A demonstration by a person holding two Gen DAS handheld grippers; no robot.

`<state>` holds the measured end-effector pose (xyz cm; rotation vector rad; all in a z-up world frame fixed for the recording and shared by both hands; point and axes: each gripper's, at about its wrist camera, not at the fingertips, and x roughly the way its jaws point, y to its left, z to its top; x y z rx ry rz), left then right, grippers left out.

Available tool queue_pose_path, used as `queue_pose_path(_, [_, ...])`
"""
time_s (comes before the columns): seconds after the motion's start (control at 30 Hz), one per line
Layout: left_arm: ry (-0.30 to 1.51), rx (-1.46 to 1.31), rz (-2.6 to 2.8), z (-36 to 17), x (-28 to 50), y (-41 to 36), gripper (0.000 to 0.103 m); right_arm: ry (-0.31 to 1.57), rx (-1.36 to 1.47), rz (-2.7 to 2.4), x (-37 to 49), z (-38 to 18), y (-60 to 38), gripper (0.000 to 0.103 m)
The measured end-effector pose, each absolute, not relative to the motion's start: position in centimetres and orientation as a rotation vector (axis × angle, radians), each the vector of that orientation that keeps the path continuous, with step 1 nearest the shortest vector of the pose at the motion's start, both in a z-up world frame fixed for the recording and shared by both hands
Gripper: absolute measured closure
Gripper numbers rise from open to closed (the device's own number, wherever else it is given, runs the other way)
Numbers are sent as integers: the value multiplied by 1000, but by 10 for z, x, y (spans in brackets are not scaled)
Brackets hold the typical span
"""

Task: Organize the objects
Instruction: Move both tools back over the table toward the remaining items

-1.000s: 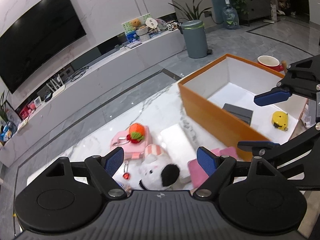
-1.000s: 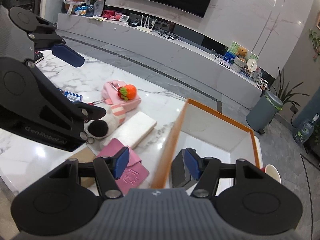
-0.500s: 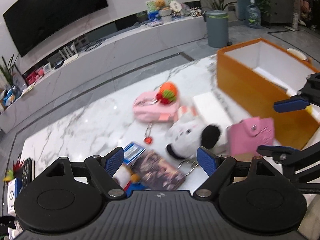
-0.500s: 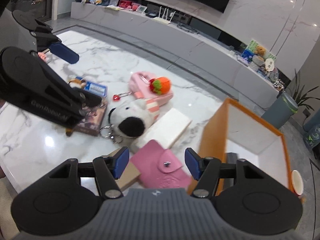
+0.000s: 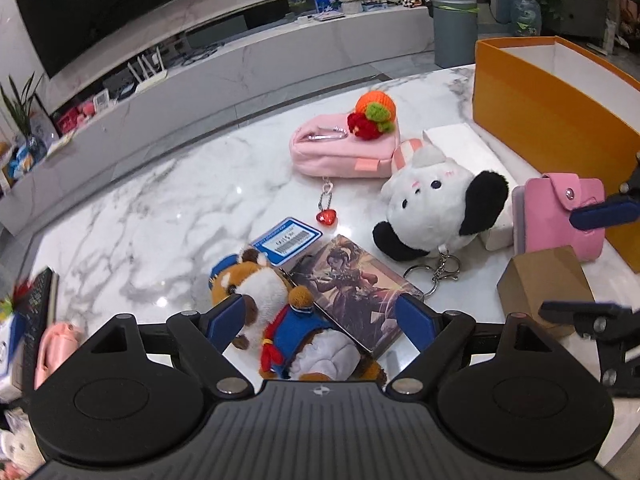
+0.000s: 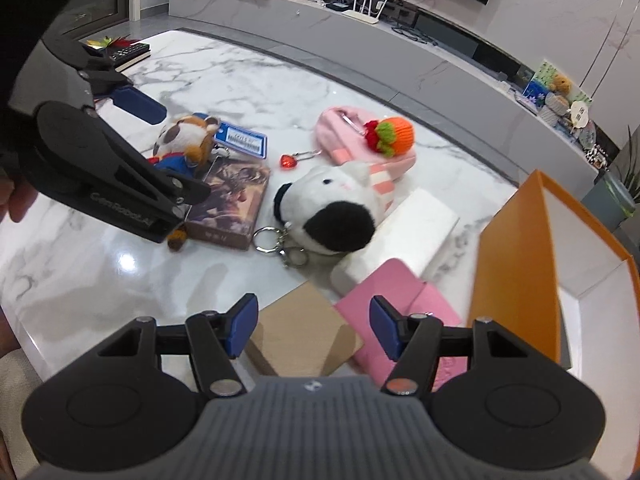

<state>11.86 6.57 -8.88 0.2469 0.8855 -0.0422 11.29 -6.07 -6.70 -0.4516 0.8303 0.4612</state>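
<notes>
My left gripper (image 5: 320,316) hangs low over a brown and white plush in a blue outfit (image 5: 276,304). Its jaws are opening and stand wide on either side of the toy and a picture box (image 5: 352,284), not pressing either. My right gripper (image 6: 314,326) is open above a brown cardboard box (image 6: 304,328) and a pink wallet (image 6: 404,304). Between them lie a white plush with a black ear (image 5: 436,204), a pink pouch with an orange knit charm (image 5: 340,148), a blue card (image 5: 288,238) and a white box (image 6: 416,224). The orange storage box (image 5: 552,100) stands at the right.
A remote control (image 6: 128,54) and small items lie at the table's far left end. A grey bin (image 5: 456,30) and a long TV console stand on the floor beyond the marble table (image 5: 160,208). The table's near edge runs just under both grippers.
Both grippers have swung left away from the orange box and sunk toward the table. The left one now frames the brown plush; the right one is over the cardboard box and wallet.
</notes>
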Motion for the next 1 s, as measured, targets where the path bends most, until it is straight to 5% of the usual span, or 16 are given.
queue_pose_path(0.47, [843,76,65,-115,135,49,0,828,-341,431,113,-84,-68,33])
queue_pose_path(1.0, [848,231,71,-131,137,28,0,801,-340,432,108,-96,-62,30])
